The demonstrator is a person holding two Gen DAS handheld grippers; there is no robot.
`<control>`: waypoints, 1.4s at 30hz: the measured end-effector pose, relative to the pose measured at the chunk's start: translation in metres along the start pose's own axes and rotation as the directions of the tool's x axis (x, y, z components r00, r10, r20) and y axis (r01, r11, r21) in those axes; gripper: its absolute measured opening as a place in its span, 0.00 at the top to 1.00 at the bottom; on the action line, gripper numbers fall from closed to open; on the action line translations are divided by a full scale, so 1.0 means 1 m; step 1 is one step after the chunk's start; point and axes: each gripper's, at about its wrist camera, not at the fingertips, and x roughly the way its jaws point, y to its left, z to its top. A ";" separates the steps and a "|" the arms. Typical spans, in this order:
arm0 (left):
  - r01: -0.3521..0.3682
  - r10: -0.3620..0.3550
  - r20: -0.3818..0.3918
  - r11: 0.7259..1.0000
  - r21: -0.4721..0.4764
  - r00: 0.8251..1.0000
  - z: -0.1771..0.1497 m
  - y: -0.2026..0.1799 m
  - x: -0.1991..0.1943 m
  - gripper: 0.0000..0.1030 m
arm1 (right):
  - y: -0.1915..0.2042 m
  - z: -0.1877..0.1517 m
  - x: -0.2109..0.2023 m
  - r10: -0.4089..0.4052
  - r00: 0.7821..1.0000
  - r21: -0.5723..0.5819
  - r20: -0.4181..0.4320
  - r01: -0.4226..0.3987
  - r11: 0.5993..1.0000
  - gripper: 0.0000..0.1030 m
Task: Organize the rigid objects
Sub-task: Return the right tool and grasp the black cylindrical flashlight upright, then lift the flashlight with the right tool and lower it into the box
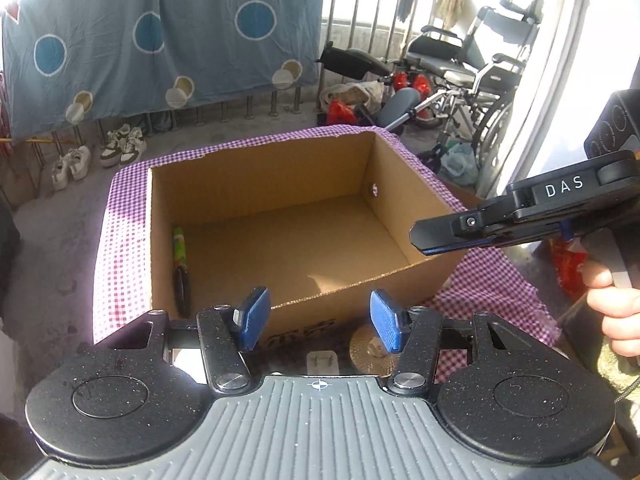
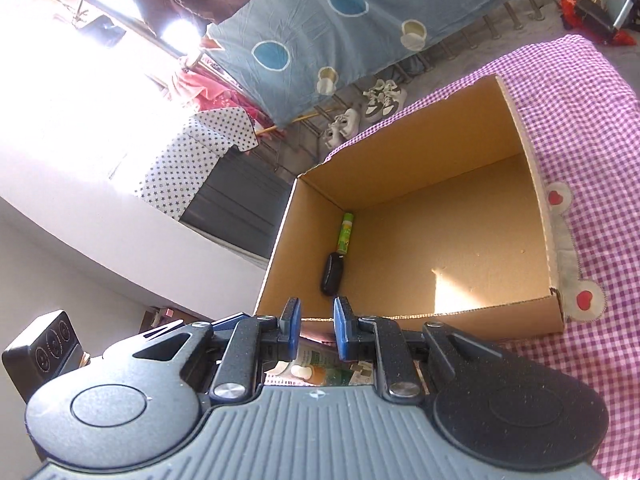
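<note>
On the checked cloth (image 1: 120, 216): cardboard box (image 1: 256, 184), open-topped, filling the middle of both views.
Box contents: green tube (image 2: 345, 233) and black case (image 2: 331, 279) lie end to end along one wall — at 9 o'clock on the box floor in the left wrist view.
Left gripper (image 1: 316, 320): blue pads apart, released, nothing between them; it hangs at the box's 6 o'clock rim.
Right gripper (image 2: 316, 326): pads drawn near together, nearly clenched, gripping nothing visible — also at the 6 o'clock rim.
Hand (image 1: 612, 304): holds the right gripper's handle at 3 o'clock.
Below the grippers: small items, too hidden to name.
</note>
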 end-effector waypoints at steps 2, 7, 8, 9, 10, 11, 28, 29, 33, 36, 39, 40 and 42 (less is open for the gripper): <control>0.031 -0.031 -0.014 0.999 0.010 0.999 -0.012 -0.010 0.003 0.46 | -0.009 -0.022 -0.015 -0.016 0.999 0.021 0.031 0.015 1.000 0.81; 0.062 -0.058 -0.064 0.996 0.058 0.996 -0.043 -0.035 0.028 0.46 | -0.036 -0.074 -0.021 -0.086 0.994 0.095 0.069 0.079 0.992 0.81; 0.065 -0.059 -0.084 0.996 0.067 0.995 -0.049 -0.041 0.035 0.46 | -0.044 -0.085 -0.015 -0.100 0.993 0.125 0.068 0.091 0.988 0.81; 0.064 -0.057 -0.095 0.995 0.076 0.994 -0.053 -0.045 0.039 0.46 | -0.050 -0.091 -0.011 -0.107 0.992 0.148 0.065 0.097 0.984 0.81; 0.063 -0.052 -0.111 0.993 0.096 0.992 -0.060 -0.051 0.047 0.46 | -0.056 -0.097 -0.006 -0.114 0.992 0.170 0.062 0.102 0.980 0.81; 0.056 -0.042 -0.126 0.992 0.110 0.991 -0.063 -0.056 0.054 0.46 | -0.064 -0.106 -0.002 -0.124 0.991 0.197 0.055 0.111 0.974 0.81; 0.061 -0.030 -0.259 0.992 0.112 0.965 -0.078 -0.074 0.122 0.48 | -0.104 -0.124 0.030 -0.167 0.986 0.281 0.014 0.157 0.947 0.81; 0.084 -0.056 -0.267 0.992 0.097 0.962 -0.080 -0.074 0.122 0.50 | -0.106 -0.124 0.029 -0.169 0.986 0.281 0.015 0.158 0.947 0.81; 0.155 -0.139 -0.268 0.987 0.039 0.953 -0.089 -0.078 0.122 0.56 | -0.110 -0.123 0.026 -0.175 0.985 0.269 0.008 0.166 0.949 0.81; 0.150 -0.135 -0.247 0.988 0.040 0.960 -0.092 -0.081 0.119 0.58 | -0.104 -0.123 0.027 -0.201 0.980 0.234 -0.003 0.196 0.952 0.80; 0.148 -0.133 -0.230 0.988 0.047 0.964 -0.093 -0.083 0.117 0.59 | -0.097 -0.123 0.034 -0.225 0.974 0.202 -0.020 0.225 0.953 0.77; 0.148 -0.133 -0.226 0.988 0.051 0.965 -0.093 -0.083 0.118 0.59 | -0.093 -0.123 0.036 -0.230 0.973 0.191 -0.029 0.232 0.954 0.76; 0.150 -0.134 -0.216 0.987 0.060 0.967 -0.095 -0.083 0.117 0.59 | -0.087 -0.123 0.039 -0.246 0.969 0.169 -0.029 0.247 0.954 0.76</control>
